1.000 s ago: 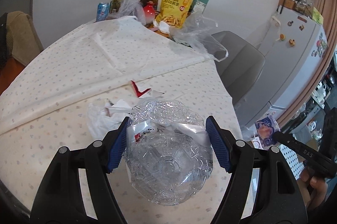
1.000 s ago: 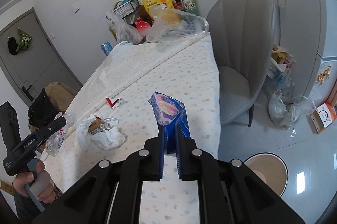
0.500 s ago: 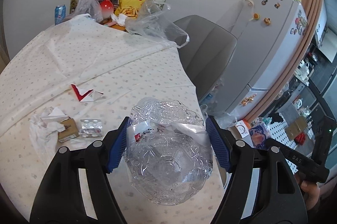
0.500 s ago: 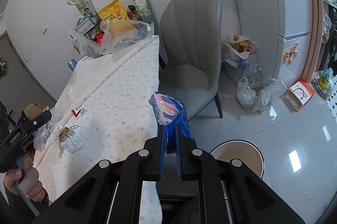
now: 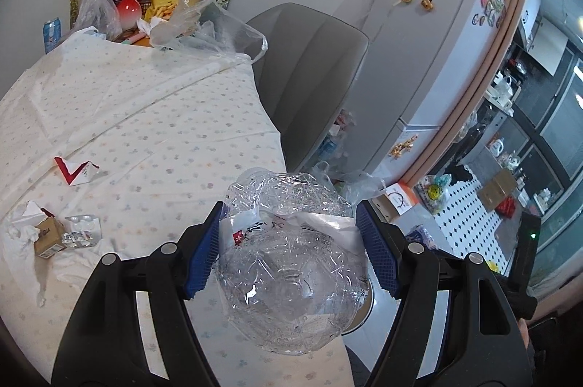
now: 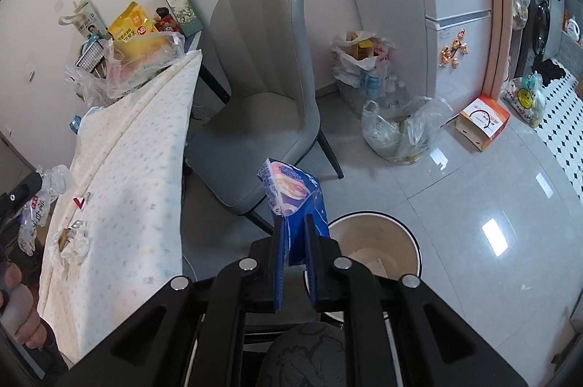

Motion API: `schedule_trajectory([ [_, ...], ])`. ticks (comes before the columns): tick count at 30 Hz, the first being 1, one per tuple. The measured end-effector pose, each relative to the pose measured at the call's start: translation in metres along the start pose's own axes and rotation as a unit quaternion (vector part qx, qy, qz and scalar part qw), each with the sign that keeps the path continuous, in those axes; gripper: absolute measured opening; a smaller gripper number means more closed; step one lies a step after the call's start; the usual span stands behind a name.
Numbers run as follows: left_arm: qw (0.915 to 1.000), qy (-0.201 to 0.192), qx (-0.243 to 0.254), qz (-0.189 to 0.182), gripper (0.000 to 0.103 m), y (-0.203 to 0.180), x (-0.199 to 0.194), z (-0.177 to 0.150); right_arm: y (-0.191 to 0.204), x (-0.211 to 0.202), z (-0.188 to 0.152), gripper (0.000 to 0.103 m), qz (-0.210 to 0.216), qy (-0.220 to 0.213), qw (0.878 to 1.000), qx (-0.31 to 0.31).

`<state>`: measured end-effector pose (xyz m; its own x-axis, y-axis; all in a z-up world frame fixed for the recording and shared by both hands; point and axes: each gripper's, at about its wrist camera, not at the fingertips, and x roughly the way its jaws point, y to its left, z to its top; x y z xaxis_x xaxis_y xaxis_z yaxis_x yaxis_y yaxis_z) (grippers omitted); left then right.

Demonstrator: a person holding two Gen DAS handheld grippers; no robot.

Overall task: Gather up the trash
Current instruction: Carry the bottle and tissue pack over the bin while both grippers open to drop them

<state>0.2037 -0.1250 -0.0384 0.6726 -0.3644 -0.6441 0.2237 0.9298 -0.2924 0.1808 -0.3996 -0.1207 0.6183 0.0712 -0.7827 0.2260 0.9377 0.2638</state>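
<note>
Hovering beside the bin (image 6: 375,241), the right gripper (image 6: 294,259) is nearer; its jaws are opening around the blue wrapper (image 6: 291,194).
Left gripper (image 5: 291,252) jaws pinch the crushed bottle (image 5: 291,277) over the table (image 5: 145,132) edge, farther from that bin.

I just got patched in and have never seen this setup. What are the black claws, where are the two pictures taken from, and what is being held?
No robot: a person holds a handheld gripper in each hand, each carrying a fisheye camera looking along its fingers. In the left wrist view, the left gripper clamps a crushed clear bottle over the table, where a red-and-white scrap and crumpled tissue with a small box remain. In the right wrist view, the right gripper has a blue snack wrapper between its jaws, which are opening, beside the bin on the floor.
</note>
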Motion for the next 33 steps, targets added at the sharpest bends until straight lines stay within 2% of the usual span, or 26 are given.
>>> schedule_trajectory([
  [2,1.0000,0.004,0.006,-0.003,0.072,-0.007,0.006,0.001,-0.003,-0.001,0.001,0.052,-0.008,-0.016,1.000,-0.002],
  [3,0.9999,0.007,0.009,-0.005,0.072,-0.011,0.010,0.001,-0.007,-0.005,0.002,0.056,-0.007,-0.028,1.000,0.003],
  [12,0.9979,0.042,0.041,-0.029,0.072,-0.052,0.042,-0.002,-0.047,-0.028,-0.007,0.057,-0.023,-0.035,0.998,0.038],
  [16,0.9954,0.063,0.058,-0.044,0.072,-0.075,0.059,-0.008,-0.066,-0.044,-0.014,0.060,-0.033,-0.042,0.997,0.055],
  [26,0.9847,0.106,0.108,-0.087,0.072,-0.146,0.101,-0.025,-0.103,-0.088,-0.021,0.062,-0.055,-0.077,0.992,0.088],
  [31,0.9795,0.130,0.120,-0.097,0.072,-0.172,0.125,-0.034,-0.116,-0.095,-0.029,0.065,-0.059,-0.075,0.991,0.099],
  [33,0.9759,0.147,0.117,-0.112,0.073,-0.178,0.134,-0.038,-0.120,-0.096,-0.031,0.067,-0.061,-0.072,0.990,0.102],
])
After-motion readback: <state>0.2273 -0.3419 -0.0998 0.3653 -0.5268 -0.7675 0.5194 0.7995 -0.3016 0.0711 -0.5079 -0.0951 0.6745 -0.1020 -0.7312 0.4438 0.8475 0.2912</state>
